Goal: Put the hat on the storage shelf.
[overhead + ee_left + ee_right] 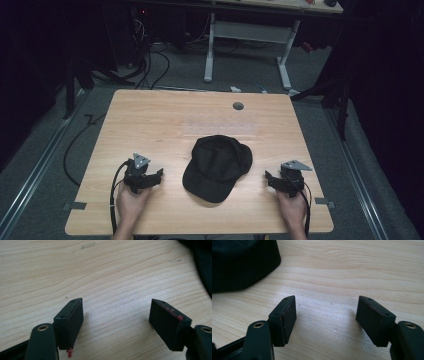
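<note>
A black baseball cap (217,166) lies on the wooden table (150,125), its brim toward the near edge. My left gripper (150,176) rests on the table to the cap's left, jaws wide apart with bare wood between them (116,312). The cap's dark edge (203,265) runs along the right side of the left gripper view. My right gripper (275,180) rests to the cap's right, also open over bare wood (325,308). In the right gripper view the cap (242,262) sits at the upper left. Neither gripper touches the cap.
A small round grommet (238,106) sits near the table's far edge. Beyond the table stand a white desk frame (250,45) and loose cables (150,65) on the floor. Bare wood surrounds the cap on all sides.
</note>
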{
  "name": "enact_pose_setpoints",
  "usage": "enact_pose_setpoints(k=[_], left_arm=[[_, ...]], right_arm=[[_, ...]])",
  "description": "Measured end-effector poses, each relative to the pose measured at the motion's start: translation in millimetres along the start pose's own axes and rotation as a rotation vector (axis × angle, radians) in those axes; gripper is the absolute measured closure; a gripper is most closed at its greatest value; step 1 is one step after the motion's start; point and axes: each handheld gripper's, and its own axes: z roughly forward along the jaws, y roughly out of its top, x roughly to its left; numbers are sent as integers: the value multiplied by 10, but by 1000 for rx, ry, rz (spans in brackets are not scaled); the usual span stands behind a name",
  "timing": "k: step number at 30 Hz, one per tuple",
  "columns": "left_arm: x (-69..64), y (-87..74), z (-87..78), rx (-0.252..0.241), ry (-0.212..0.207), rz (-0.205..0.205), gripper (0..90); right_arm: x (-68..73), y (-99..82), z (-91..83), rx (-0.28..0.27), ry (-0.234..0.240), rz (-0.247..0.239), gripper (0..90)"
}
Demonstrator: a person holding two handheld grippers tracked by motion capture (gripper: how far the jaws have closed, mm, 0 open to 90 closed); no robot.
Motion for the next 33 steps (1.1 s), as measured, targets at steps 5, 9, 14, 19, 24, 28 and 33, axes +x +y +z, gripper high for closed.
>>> enact_pose_setpoints(k=[5, 9, 14, 19, 24, 28, 33], left_arm=[[0, 0, 0, 0, 0, 0, 281], [-1, 0, 1, -1, 1, -1, 280], [-1, 0, 0, 0, 1, -1, 281], [-2, 0, 0, 0, 1, -1, 280], [-4, 1, 1, 0, 1, -1, 279], [-4, 1, 1, 0, 1, -1, 278], [-4, 1, 1, 0, 1, -1, 278]], right_arm=[[-1, 0, 0, -1, 0, 0, 326], [-1, 1, 1, 0, 0, 0, 327], [0, 2, 2, 0, 0, 3, 329], [-3, 2, 1, -3, 3, 3, 345], [0, 2, 0, -1, 2, 3, 348], [1, 2, 0, -1, 2, 3, 348], [6, 3, 1, -2, -1, 8, 347]])
